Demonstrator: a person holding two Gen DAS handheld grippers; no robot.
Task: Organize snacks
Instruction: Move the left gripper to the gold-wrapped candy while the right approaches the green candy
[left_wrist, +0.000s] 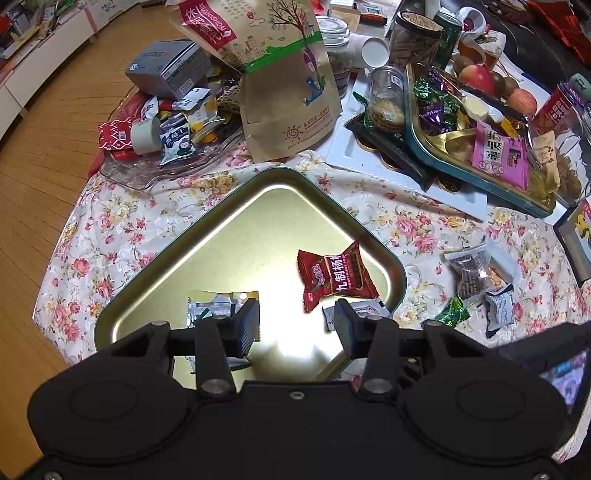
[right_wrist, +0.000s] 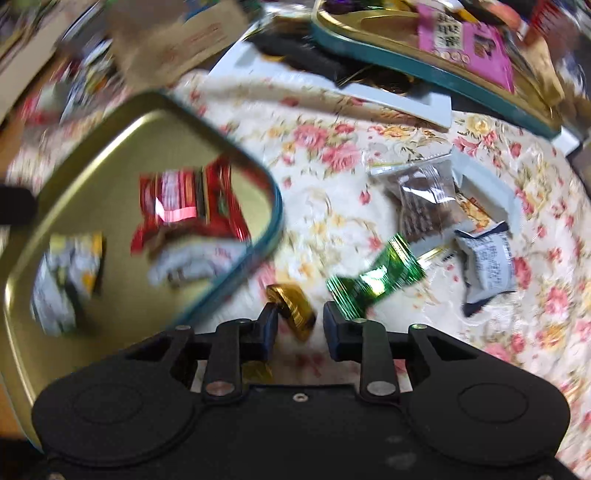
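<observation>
A gold tin tray (left_wrist: 229, 236) with a teal rim lies on the flowered cloth. It holds a red snack packet (left_wrist: 336, 277), a silver-and-yellow packet (left_wrist: 218, 302) and a white packet (left_wrist: 364, 308). My left gripper (left_wrist: 295, 325) hangs open over the tray with nothing between its fingers. In the blurred right wrist view, my right gripper (right_wrist: 300, 325) points down at the cloth just right of the tray's rim (right_wrist: 275, 206). A tilted gold foil coin (right_wrist: 291, 306) sits between its jaws, against the left finger, with a small gap to the right finger. A green candy (right_wrist: 373, 277) lies just beyond.
A clear packet with a brown snack (right_wrist: 424, 203) and a white-and-blue packet (right_wrist: 487, 266) lie loose on the cloth. Behind stand a second teal tin (left_wrist: 476, 173) full of sweets, a white tray (left_wrist: 406, 177), a brown paper bag (left_wrist: 288, 92) and a glass dish (left_wrist: 155, 173). The wooden floor (left_wrist: 37, 184) lies left.
</observation>
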